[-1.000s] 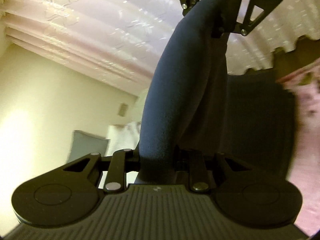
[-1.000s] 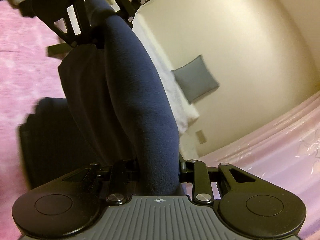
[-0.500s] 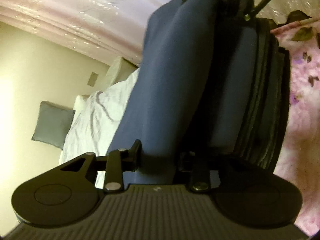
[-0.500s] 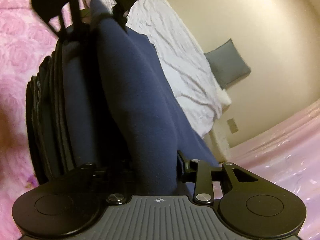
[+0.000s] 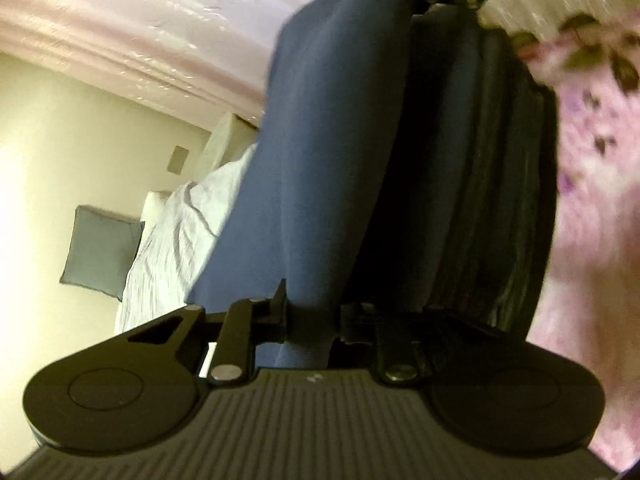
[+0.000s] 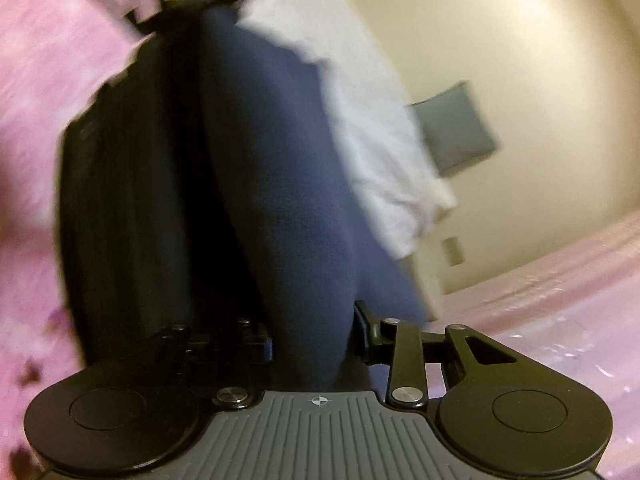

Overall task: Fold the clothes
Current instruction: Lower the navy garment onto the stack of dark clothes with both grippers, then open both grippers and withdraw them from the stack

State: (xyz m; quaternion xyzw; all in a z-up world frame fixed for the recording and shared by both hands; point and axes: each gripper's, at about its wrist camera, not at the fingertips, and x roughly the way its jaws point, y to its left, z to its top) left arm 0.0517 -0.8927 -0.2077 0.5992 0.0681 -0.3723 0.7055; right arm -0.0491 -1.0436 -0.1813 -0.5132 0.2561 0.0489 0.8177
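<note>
Navy garment [image 5: 320,168]: a thick blue fleece fold, stretched between the two grippers and filling the middle of both wrist views.
Where it sits: above a stack of dark folded clothes [image 5: 488,184], which lies on a pink floral blanket [image 5: 592,208]; the picture is too blurred to say if the fold touches the stack.
Left gripper [image 5: 314,320]: jaws closing, and the blue fabric is squeezed right there between them, pads pressing in.
Right gripper [image 6: 314,344]: jaws opening, the cloth between them; the fabric bulges against both pads, so it looks pinched, though motion blur softens the view.
Far end of the fold: in each view the other gripper's black linkage shows at the top edge, at the garment's far end.
Background: a white rumpled sheet [image 5: 176,240], a grey cushion [image 5: 100,252] against a cream wall [image 6: 500,40], and pale pink curtains [image 5: 160,20].
</note>
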